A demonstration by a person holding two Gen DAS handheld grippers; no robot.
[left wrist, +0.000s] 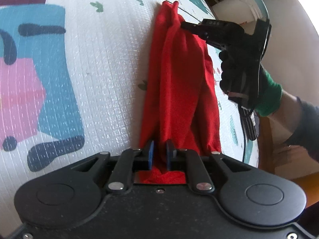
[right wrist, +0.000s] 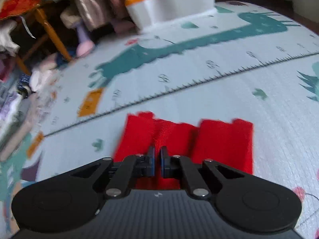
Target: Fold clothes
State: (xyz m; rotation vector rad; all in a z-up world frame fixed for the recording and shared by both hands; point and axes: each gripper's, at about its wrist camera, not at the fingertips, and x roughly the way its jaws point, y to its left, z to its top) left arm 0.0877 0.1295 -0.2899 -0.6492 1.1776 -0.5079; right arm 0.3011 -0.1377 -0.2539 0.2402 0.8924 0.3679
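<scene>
Red cloth (left wrist: 179, 91) lay in a long, bunched strip on the play mat (left wrist: 103, 75), and you held it at both ends. Your left claw (left wrist: 159, 153) was at the near end. Its two blue pads (left wrist: 151, 151) stood a little apart, with a fold of the red cloth running up between them, so it looked pinched on the cloth. Your right claw (left wrist: 184, 26) was at the far end, seen from the left camera. Its black tip was pressed into the top of the cloth, near the mat's ruler line (left wrist: 191, 13). Your right hand (left wrist: 235, 73) wore a black glove with a green cuff.

From the right camera, the right claw (right wrist: 157, 159) had its pads close together with red cloth squeezed between them. The cloth (right wrist: 223, 139) spread out to both sides in front of it, flat on the mat (right wrist: 199, 103). That picture was blurry. A white tub with an orange band (right wrist: 169, 2) stood at the far edge of the mat. A wooden chair leg (right wrist: 51, 31) and piles of clothes (right wrist: 18, 107) were off to the left.
</scene>
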